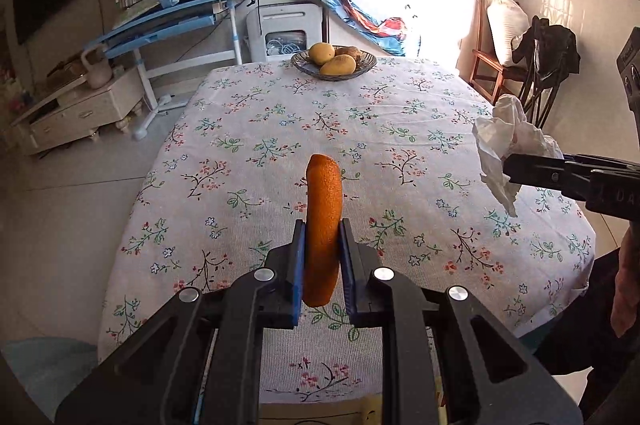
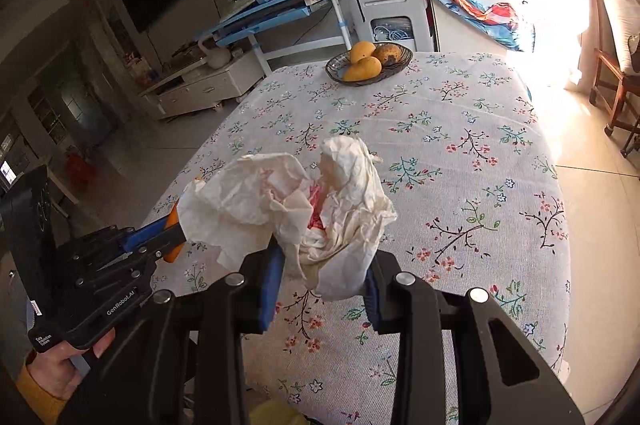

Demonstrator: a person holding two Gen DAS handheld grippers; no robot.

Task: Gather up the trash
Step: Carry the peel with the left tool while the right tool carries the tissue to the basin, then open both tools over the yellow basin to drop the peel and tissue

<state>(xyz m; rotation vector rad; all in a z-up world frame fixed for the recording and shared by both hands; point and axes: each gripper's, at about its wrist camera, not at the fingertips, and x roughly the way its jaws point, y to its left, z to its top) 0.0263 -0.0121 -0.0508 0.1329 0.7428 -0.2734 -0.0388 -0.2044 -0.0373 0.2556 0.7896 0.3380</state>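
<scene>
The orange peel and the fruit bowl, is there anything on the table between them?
No. In the left wrist view, only bare flowered tablecloth lies between the orange peel in the left hand-held gripper and the fruit bowl.

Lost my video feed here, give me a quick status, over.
Left gripper shut on orange peel. Right gripper shut on crumpled tissue. Both held above the table. No bin in view; fruit bowl at far edge.

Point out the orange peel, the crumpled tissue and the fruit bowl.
orange peel [image 1: 323,209]: left wrist view, its outer skin.
crumpled tissue [image 2: 320,209]: right wrist view, its middle folds.
fruit bowl [image 1: 366,64]: left wrist view, its right rim.
</scene>
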